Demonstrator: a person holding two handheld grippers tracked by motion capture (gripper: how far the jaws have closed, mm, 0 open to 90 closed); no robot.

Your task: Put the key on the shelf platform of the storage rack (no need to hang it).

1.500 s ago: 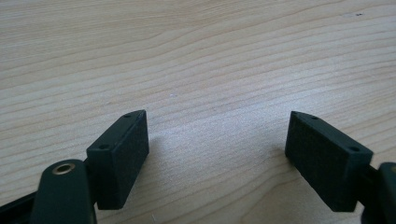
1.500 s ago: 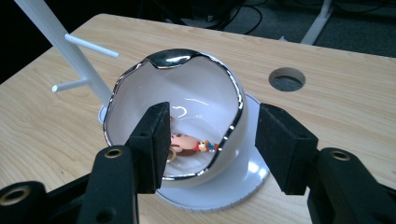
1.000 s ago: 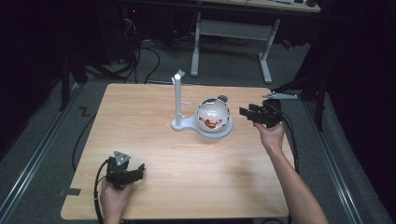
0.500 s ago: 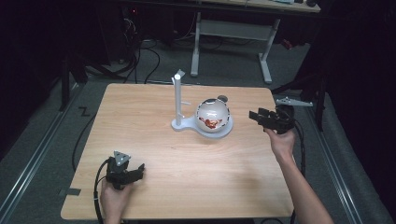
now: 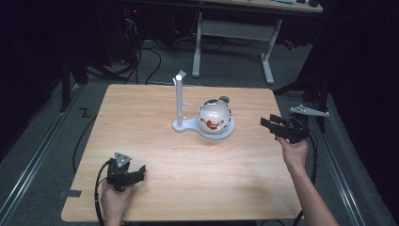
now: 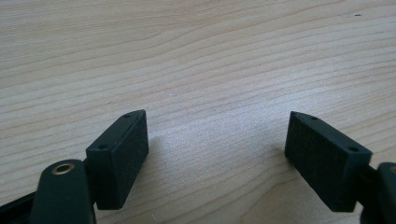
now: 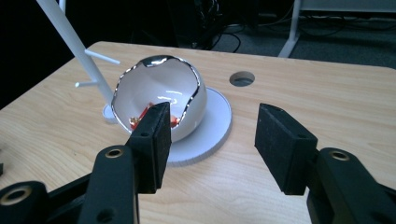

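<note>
A white egg-shaped bowl (image 5: 214,115) with a jagged silver rim sits on a round white base (image 5: 226,134) near the table's middle; in the right gripper view the bowl (image 7: 161,93) holds something red and orange (image 7: 140,119). A white post (image 5: 179,101) with short pegs rises from the same base. My right gripper (image 5: 269,124) is open, held right of the bowl and apart from it, jaws pointing left toward it (image 7: 210,135). My left gripper (image 5: 136,173) rests open at the front left of the table, with bare wood between its jaws (image 6: 217,140).
The wooden table (image 5: 141,117) has a round cable hole (image 5: 224,99) behind the bowl, seen too as a hole (image 7: 242,78) in the right gripper view. A white desk frame (image 5: 230,28) and cables lie on the dark floor beyond. A grey plate (image 5: 308,111) tops the right gripper.
My right gripper has drawn back to the right and toward the near side, away from the bowl. The left gripper has stayed put.
</note>
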